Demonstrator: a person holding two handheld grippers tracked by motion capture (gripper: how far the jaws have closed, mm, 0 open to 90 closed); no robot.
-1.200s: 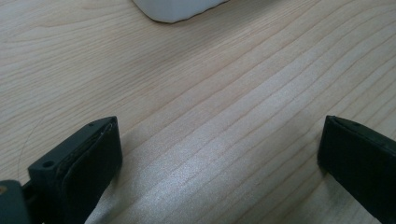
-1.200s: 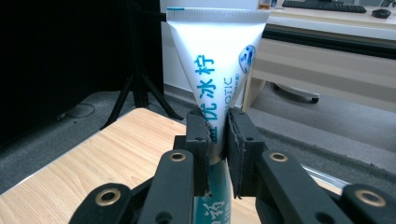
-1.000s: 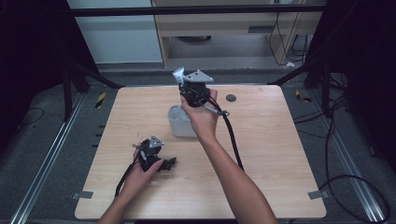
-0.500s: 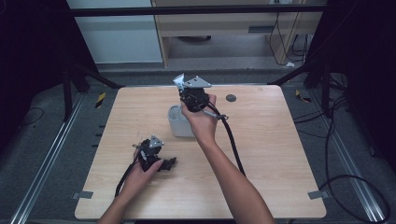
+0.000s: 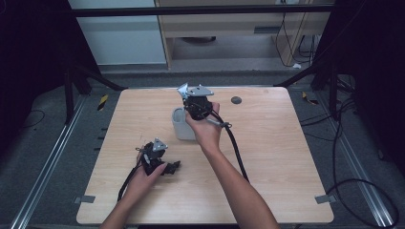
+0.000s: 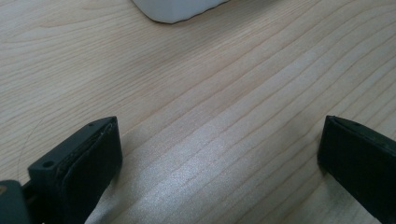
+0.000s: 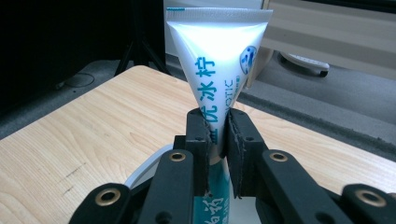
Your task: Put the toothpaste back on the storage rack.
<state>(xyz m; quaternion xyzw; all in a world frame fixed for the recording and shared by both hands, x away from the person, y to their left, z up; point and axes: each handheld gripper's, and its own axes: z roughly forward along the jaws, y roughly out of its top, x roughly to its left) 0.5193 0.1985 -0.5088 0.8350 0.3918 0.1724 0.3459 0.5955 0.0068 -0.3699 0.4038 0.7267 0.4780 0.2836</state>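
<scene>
The right hand-held gripper (image 7: 217, 135) is being kept pinched on an upright toothpaste tube (image 7: 217, 60), crimped end at twelve o'clock, so it can be lowered into the grey cup (image 5: 180, 126), while the left hand-held gripper (image 6: 219, 158) is being rested spread on the bench (image 5: 267, 157).

High view down on table (image 5: 286, 157), gripper views close, sharing its wood.

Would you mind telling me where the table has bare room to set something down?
The wooden table is bare across its right half, from the trailing cable to the right edge, apart from a small dark disc near the far edge. The far-left corner is free too. It is crowded mid-table, where the right gripper holds a tube over the white cup, and around the left gripper.
</scene>
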